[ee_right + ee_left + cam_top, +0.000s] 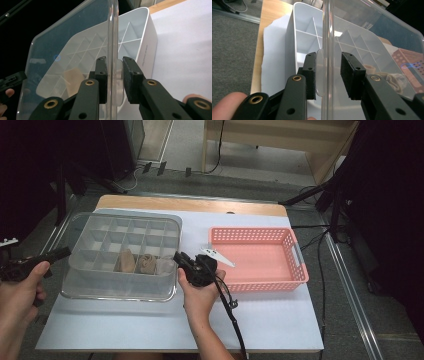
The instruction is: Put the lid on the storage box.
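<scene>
A clear plastic lid (120, 294) hangs over a white compartment box (172, 227), held at both ends. My left gripper (66, 253) is shut on the lid's left edge, and my right gripper (178, 256) is shut on its right edge. In the left gripper view the lid's rim (328, 30) runs upright between the black pads (311, 75) of the left gripper (328, 75), with the box (292, 45) behind. In the right gripper view the right gripper (114, 77) pinches the lid rim (113, 30) beside the box wall (147, 45). Beige cloth pieces (136, 263) lie in the box's near compartments.
An empty pink basket (295, 270) stands right of the box, with a white pointed tag (217, 256) at its left rim. A white sheet (280, 320) covers the wooden table (200, 204). Cables and dark stands ring the table on the floor.
</scene>
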Demonstrator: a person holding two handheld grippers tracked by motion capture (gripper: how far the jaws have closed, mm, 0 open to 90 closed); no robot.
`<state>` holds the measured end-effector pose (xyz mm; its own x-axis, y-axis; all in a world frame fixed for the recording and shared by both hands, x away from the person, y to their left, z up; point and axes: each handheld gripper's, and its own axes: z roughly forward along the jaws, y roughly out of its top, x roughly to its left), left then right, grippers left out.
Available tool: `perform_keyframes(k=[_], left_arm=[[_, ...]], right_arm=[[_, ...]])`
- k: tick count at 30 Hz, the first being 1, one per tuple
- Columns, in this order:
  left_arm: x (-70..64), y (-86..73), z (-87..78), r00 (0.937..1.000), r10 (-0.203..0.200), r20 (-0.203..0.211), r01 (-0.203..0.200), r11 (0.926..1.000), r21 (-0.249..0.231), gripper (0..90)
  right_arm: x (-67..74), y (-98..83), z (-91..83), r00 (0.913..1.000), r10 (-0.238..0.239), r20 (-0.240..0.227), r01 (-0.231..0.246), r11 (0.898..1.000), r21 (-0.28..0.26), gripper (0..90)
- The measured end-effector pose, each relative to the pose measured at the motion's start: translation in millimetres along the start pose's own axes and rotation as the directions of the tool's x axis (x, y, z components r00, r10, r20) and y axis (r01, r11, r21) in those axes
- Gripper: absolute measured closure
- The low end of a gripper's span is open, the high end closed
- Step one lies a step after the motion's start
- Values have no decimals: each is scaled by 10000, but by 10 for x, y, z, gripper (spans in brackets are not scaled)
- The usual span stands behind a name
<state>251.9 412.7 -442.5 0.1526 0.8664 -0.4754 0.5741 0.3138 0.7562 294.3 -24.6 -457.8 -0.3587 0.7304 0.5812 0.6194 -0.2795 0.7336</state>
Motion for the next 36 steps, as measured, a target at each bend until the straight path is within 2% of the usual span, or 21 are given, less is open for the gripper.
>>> perform_keyframes(k=[13, 21, 26, 29, 33, 36], left_arm=[[-39, 467, 238, 9987, 456, -231, -456, 9990, 2, 674], [-82, 657, 375, 9976, 555, -418, -552, 9984, 90, 677], [-32, 677, 494, 9982, 450, -395, -434, 9983, 391, 681], [69, 638, 601, 9993, 94, -370, -74, 9985, 548, 680], [183, 568, 672, 9992, -206, -336, 216, 9993, 292, 676], [233, 532, 713, 9987, -350, -373, 363, 9988, 331, 662]], right_arm=[[6, 286, 234, 9997, 68, 240, -64, 9999, -144, 756], [-42, 403, 388, 9983, 329, 486, -326, 9994, -65, 743], [-108, 411, 470, 9954, 622, 726, -629, 9980, 80, 738], [-133, 410, 526, 9932, 769, 877, -792, 9966, 228, 735], [-148, 386, 596, 9932, 790, 855, -817, 9962, 287, 731], [-148, 366, 654, 9953, 463, 853, -472, 9989, 77, 726]])
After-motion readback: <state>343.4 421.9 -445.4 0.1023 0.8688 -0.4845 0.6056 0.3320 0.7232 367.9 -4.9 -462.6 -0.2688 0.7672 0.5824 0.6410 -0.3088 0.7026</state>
